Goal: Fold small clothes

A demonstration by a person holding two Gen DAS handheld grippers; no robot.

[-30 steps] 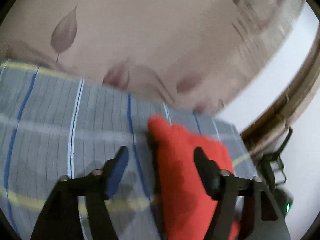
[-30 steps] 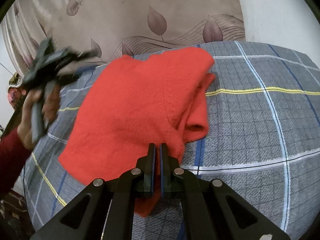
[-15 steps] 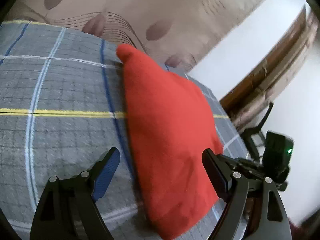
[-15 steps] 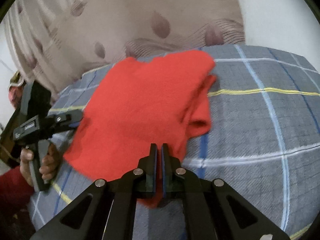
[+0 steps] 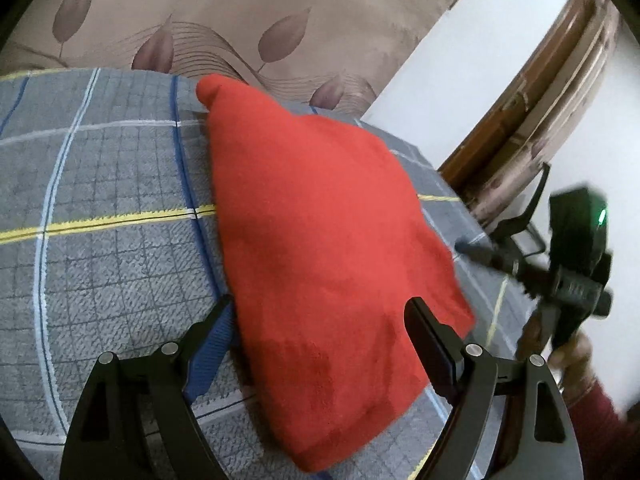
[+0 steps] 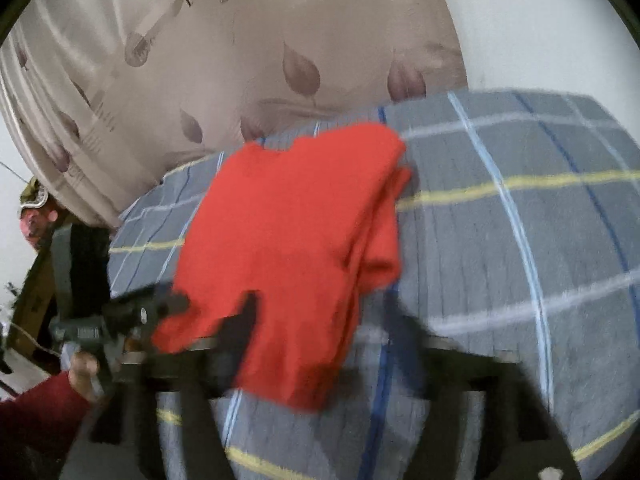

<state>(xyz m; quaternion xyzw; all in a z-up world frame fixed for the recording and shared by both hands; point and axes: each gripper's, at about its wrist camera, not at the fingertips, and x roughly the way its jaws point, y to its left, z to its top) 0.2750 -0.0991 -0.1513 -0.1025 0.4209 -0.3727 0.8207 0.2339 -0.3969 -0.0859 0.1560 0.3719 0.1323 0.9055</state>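
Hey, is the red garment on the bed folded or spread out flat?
Folded. The red garment lies doubled on the plaid bedcover, with stacked layers showing along its right edge.

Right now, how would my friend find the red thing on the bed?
Look at the grey plaid bedspread in front of the leaf-patterned fabric. On it lies a folded red knit garment, between the open left gripper fingers. It is the only plain red thing on the striped grey cloth.

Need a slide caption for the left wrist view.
Open left gripper straddles the near edge of a folded red knit garment on a grey plaid bedcover.
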